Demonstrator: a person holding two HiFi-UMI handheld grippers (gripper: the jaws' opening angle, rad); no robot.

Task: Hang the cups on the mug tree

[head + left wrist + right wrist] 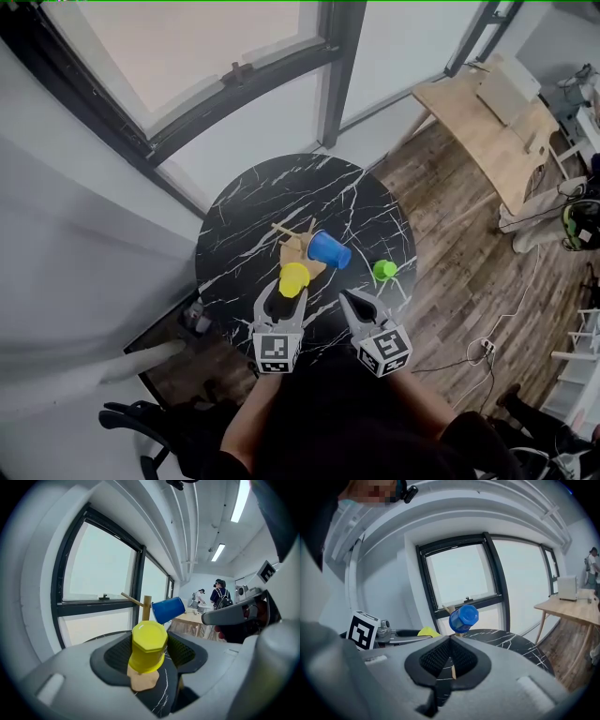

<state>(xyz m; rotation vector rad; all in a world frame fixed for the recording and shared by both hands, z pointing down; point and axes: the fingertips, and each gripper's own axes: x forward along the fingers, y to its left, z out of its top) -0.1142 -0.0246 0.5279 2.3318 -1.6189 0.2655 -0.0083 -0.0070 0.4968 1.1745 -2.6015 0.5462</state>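
Observation:
The wooden mug tree (298, 246) stands mid-table with a blue cup (329, 249) hung tilted on a right-hand peg. A yellow cup (293, 278) is at the tree's near side, above its base. My left gripper (284, 292) has its jaws set wide and shut on the cup's sides. In the left gripper view the yellow cup (148, 646) fills the gap between the pads, its bottom toward the camera. A green cup (384, 270) sits alone on the table to the right. My right gripper (354, 298) is shut and empty over the table's near edge.
The round black marble table (253, 206) stands by a large window. A light wooden table (487, 122) is at the back right, cables lie on the wood floor, and a black chair base (131, 422) is at lower left. People stand far off in the left gripper view.

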